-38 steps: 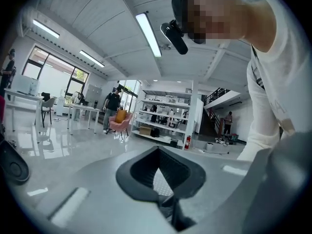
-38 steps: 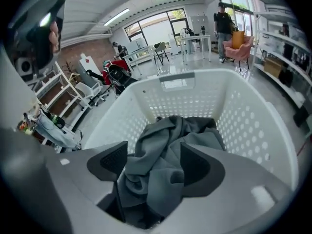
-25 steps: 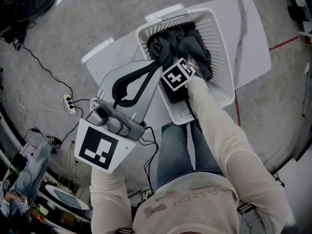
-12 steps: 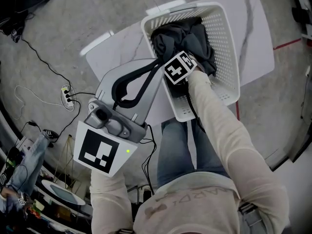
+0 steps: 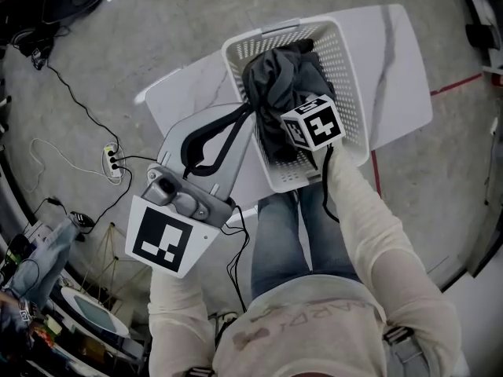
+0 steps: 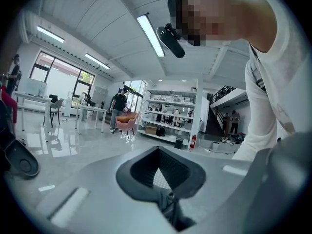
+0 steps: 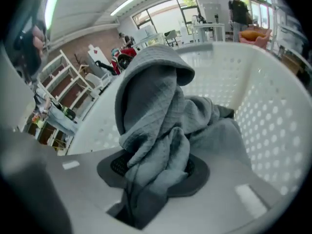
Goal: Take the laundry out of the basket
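A white perforated laundry basket (image 5: 355,85) stands on a white table and holds a heap of dark grey laundry (image 5: 271,81). My right gripper (image 5: 302,132) reaches down into the basket. Its jaws have just been closing and are shut on a fold of grey garment (image 7: 156,106), which rises in a bunch above the basket wall (image 7: 273,106). My left gripper (image 5: 250,113) hovers over the table just left of the basket rim. Its tips meet, and through the gap between its black pads (image 6: 131,172) the basket's holes show. A dark scrap sits at the base of its jaws; I cannot identify it.
The white table (image 5: 397,61) juts out past the basket on the right and far side. A power strip (image 5: 112,162) with trailing cables lies on the concrete floor at left. A red tape line (image 5: 456,85) marks the floor at right. The person's legs press against the table's near edge.
The right gripper has closed on the grey garment and lifted, pulling a bunch of it up out of the heap. The left gripper has stayed beside the basket.
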`<control>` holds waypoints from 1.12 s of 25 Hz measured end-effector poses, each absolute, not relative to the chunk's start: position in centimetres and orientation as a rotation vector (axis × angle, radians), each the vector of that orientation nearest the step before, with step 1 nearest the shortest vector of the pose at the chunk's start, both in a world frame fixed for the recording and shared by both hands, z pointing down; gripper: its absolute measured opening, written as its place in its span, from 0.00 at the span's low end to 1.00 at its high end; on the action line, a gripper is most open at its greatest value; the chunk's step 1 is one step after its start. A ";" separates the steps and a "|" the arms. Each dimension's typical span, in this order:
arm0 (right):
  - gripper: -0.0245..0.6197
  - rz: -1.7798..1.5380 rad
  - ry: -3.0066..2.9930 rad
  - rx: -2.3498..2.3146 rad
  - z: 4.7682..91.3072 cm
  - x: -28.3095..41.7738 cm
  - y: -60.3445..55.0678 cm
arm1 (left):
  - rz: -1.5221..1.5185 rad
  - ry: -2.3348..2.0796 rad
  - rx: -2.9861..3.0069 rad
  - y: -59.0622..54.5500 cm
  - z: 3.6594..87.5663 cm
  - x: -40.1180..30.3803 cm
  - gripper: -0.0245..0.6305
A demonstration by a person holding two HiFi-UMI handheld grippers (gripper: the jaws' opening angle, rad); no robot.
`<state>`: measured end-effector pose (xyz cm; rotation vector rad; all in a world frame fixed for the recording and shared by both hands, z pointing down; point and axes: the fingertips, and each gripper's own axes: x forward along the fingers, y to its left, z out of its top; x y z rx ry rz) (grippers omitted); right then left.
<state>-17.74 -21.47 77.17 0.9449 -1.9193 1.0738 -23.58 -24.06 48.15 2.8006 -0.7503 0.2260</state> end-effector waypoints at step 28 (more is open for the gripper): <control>0.34 0.680 -2.830 1.212 28.2 -7.5 -15.1 | -0.060 -1.085 2.938 -14.2 21.9 -13.4 0.04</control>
